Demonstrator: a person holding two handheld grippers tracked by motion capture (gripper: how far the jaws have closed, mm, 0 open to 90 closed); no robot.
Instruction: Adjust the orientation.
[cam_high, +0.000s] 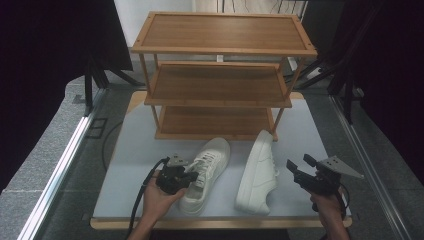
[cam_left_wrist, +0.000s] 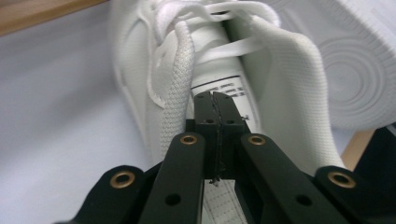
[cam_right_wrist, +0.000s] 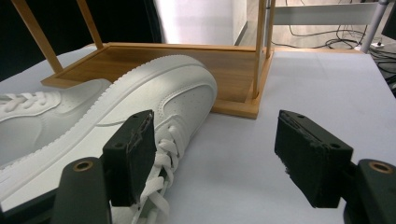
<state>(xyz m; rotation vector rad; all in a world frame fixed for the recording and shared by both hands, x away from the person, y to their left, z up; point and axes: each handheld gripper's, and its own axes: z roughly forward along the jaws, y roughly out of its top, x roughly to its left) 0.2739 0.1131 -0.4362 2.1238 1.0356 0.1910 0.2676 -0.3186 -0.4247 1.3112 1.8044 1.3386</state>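
Left tongs (cam_left_wrist: 215, 100) clamp left shoe (cam_high: 205, 172) tongue; right tongs (cam_right_wrist: 215, 158) agape beside tipped shoe (cam_high: 257, 172); rack (cam_high: 220, 75) behind.

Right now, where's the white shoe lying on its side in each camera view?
High view: tipped shoe right of centre, in front of the rack.
Left gripper view: upper right, sole toward the camera.
Right gripper view: centre left, toe toward the rack.
Shared landmark: the upright shoe beside it.

The three-tier wooden rack (cam_high: 220, 75) is blocking the table's far side, and two white shoes (cam_high: 235, 172) are crowding the space before it. Bare tabletop (cam_high: 132, 165) is lying open left of them, and a narrower strip at right.
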